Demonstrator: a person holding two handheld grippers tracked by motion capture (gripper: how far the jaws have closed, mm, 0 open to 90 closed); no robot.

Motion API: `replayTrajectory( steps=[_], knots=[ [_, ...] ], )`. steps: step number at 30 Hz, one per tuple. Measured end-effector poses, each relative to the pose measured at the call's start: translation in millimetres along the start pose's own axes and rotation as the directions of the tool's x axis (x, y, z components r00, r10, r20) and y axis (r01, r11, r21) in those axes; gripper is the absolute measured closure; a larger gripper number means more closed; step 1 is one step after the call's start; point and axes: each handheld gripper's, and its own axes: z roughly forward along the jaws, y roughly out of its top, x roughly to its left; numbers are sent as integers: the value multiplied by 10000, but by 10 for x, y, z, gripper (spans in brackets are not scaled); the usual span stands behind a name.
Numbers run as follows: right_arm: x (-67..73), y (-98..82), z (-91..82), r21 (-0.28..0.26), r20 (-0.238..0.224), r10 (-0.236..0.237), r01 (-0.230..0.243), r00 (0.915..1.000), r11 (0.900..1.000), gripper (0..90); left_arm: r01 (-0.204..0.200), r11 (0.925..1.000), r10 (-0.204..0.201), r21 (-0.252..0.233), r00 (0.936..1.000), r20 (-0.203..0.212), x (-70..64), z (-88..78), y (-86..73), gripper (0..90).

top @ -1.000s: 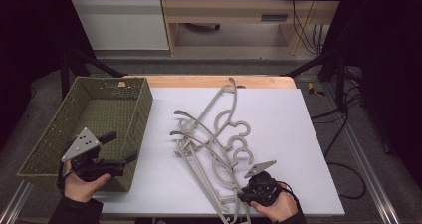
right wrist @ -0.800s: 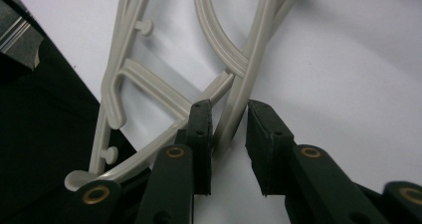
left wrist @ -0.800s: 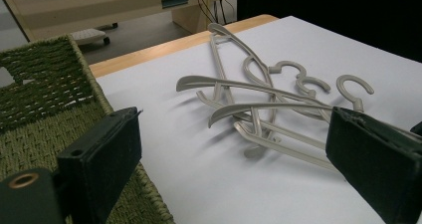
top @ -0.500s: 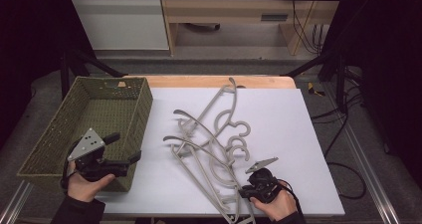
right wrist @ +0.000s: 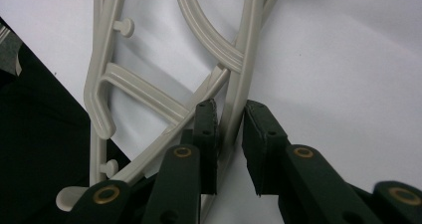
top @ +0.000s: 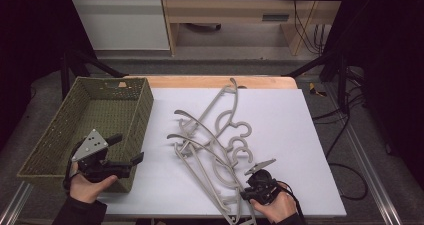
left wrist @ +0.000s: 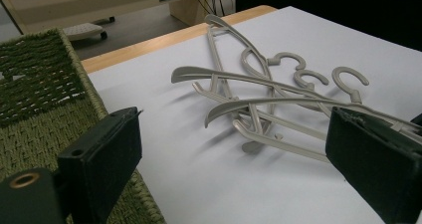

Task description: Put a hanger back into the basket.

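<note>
The right gripper, at 5 o'clock on the table, has just been closing and pinches 1 hanger bar. The left gripper is agape, empty. Lifting could drag the tangled hangers along.

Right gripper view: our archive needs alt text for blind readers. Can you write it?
The right gripper has its two black jaws closed around a thin beige bar of a plastic hanger, one of several tangled on a white table.
</note>
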Motion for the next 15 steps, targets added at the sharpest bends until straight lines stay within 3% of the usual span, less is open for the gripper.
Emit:
replayTrajectory(
  steps=[7,15],
  knots=[
    [-9,12,-12,-112,-426,999,-1005,9941,9949,822,-37,10000,37,50,10000,14,-8,10,-3,73],
    [-21,10,-61,48,-458,998,-996,9940,9950,827,-71,10000,71,47,10000,50,-20,13,-1,74]
  ],
)
